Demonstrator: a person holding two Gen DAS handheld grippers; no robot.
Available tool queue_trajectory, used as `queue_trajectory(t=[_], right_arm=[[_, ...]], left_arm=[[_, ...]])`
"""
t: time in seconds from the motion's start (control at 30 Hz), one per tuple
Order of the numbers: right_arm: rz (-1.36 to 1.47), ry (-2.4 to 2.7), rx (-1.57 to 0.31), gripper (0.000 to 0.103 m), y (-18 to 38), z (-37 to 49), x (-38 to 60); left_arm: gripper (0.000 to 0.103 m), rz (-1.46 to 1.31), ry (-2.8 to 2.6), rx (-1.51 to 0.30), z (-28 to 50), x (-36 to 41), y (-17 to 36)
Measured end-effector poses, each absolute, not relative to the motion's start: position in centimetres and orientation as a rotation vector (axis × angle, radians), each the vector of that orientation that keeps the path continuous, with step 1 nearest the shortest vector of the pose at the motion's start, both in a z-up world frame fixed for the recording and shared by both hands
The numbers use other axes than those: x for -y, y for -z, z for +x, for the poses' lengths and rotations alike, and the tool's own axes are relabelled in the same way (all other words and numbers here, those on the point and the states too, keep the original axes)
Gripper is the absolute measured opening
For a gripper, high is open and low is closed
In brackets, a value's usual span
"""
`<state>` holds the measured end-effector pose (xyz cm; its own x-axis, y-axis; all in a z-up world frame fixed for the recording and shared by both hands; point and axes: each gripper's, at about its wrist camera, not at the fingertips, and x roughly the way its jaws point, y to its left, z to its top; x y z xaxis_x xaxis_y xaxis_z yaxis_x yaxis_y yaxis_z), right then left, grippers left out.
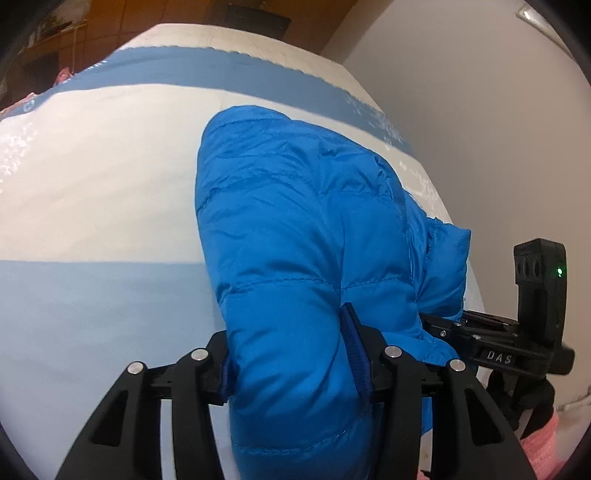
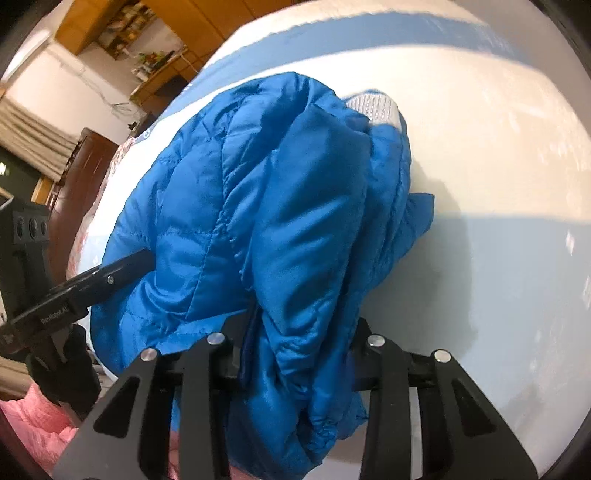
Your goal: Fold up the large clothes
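A bright blue puffer jacket (image 1: 295, 221) lies bunched on a bed with a white and pale blue striped sheet (image 1: 92, 184). My left gripper (image 1: 291, 354) is shut on a thick padded fold at the jacket's near edge, with fabric bulging between both pads. In the right wrist view the jacket (image 2: 277, 221) is folded over itself, and a grey knit patch (image 2: 376, 107) shows at its far end. My right gripper (image 2: 299, 354) is shut on a gathered bundle of the near edge. The other gripper's body (image 2: 74, 291) reaches into the jacket from the left.
A plain grey wall (image 1: 480, 110) runs along the bed's right side. Wooden furniture (image 1: 147, 14) stands beyond the far end, and a dark wooden cabinet (image 2: 81, 177) beside the bed. A gloved hand with a pink sleeve (image 2: 33, 424) holds the other gripper.
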<state>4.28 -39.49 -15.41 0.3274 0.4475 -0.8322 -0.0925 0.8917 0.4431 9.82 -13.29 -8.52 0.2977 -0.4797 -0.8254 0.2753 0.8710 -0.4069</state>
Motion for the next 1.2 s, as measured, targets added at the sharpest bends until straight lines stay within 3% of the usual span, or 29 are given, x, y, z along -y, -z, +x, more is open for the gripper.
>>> queue_trajectory(t=[0.3,0.53,0.87,1.2], right_arm=[[0.252,-0.437,-1.135,0.034,15.4,10.4,35.1],[0.282,-0.381,-1.306,0.035,18.8,13.7,34.3],[0.27,-0.328,-1.324,0.04,18.6,15.8,32.4],[0.282,-0.339,-1.268,0.064,15.6,13.2,36.3]], left_arm=[[0.05,-0.203,0.384,-1.102,13.2,8.9,7.9],[0.056,-0.179,0.289,-1.242,16.7,6.8,12.1],[0.06,-0.165,0.265,-1.257,17.1,7.9,13.0],[0.065,-0.176,0.215,-1.266,16.8,6.7,10.9]])
